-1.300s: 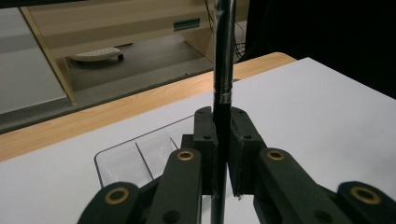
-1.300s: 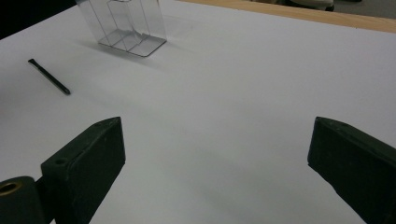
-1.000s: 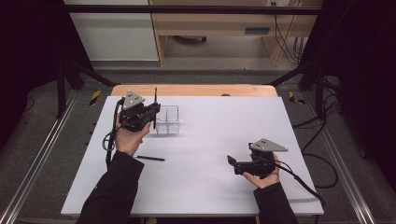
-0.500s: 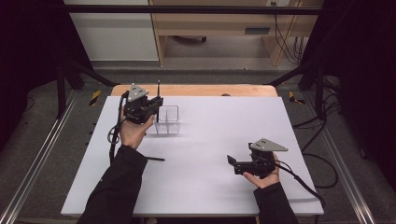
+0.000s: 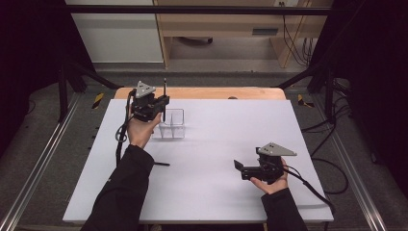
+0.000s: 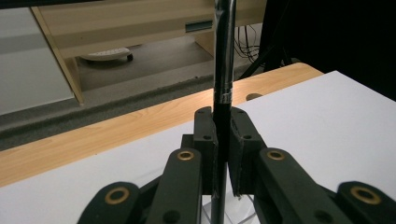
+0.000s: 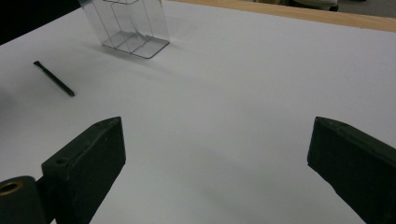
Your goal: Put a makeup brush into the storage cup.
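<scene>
Left gripper (image 5: 161, 103): I hold it raised over the far left part of the table, just beside the clear container; its grey three-cornered plate faces up in the high view.
Left fingers (image 6: 205, 140): closed tight on the black pen, one pad on each side of the barrel.
Black pen (image 6: 223, 70): upright in my left grip; its upper end rises well above the fingers, and its lower end runs down between them toward the clear container seen at the bottom edge of the left gripper view. Whether the tip touches the container I cannot tell.
Pen marking: a narrow pale band circles the barrel just above the fingers; no lettering can be read on it.
Clear container (image 5: 172, 123): a transparent box with inner dividers, standing on the white table (image 5: 226, 144) near its far left side.
Second pen (image 7: 53, 78): a dark stick lying flat on the table, on the near side of the container and well apart from it.
Right gripper (image 5: 236, 165): resting low at the near right part of the table, pointing left.
Right fingers (image 7: 88, 156): spread wide apart with nothing between them.
Writing: no brand or label is legible on any item.
</scene>
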Tool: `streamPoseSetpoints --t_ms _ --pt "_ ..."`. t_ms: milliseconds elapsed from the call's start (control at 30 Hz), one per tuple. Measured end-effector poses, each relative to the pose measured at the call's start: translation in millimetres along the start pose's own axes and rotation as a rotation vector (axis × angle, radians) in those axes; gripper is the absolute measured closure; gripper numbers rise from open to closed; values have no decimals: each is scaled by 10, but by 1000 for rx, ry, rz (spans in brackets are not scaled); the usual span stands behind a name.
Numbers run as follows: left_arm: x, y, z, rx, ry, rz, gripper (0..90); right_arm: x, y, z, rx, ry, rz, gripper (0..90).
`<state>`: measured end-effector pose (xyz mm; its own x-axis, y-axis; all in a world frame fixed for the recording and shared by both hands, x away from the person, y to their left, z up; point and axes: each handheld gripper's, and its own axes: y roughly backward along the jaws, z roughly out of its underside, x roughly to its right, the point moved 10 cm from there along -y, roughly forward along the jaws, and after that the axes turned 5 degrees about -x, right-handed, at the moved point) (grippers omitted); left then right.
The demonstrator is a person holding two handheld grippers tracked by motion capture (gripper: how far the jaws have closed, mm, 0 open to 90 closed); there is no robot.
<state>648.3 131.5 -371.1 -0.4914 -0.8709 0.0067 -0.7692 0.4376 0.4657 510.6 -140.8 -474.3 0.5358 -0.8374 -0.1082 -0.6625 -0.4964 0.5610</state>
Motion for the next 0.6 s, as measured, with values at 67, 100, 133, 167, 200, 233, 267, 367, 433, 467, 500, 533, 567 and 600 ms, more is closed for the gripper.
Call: streamPoseSetpoints --t_ms 67,100,133,167,200,233,267,367,433,467,500,533,567,600 --pt "-9 -24 -14 0 6 1 826 -3 -2 1 0 -1 -2 47" --pt "-21 -37 -19 -1 9 -1 825 -8 -3 2 0 -2 -3 47" --pt "-28 -53 -24 -1 13 -1 825 -10 -4 2 1 -1 -4 47" --pt "-40 -68 -24 -3 10 -5 826 -8 -2 1 0 -1 -4 47" --pt "-53 -83 -22 -6 11 -6 825 -6 0 -1 1 -3 -4 47" --pt "-65 -99 -18 -9 15 -7 825 -3 1 -5 3 -1 -3 47" --pt "-79 -116 -14 -10 15 -11 825 -3 3 -6 4 -2 -4 47" --pt "-116 -168 3 -11 25 -18 826 -3 4 -6 4 -2 -4 47" --pt "-132 -194 10 -10 24 -18 826 -4 6 -8 5 -2 -4 47" --pt "-140 -207 17 -12 24 -19 826 -2 7 -10 6 -2 -3 47" --pt "-151 -219 25 -15 22 -20 826 0 7 -11 6 -2 -3 47" --pt "-159 -230 32 -16 23 -19 826 1 7 -11 6 -2 -2 47" --pt "-165 -239 37 -15 26 -17 826 1 7 -11 6 -2 -3 48" --pt "-171 -245 42 -16 28 -18 825 -1 7 -12 6 -3 -4 47"
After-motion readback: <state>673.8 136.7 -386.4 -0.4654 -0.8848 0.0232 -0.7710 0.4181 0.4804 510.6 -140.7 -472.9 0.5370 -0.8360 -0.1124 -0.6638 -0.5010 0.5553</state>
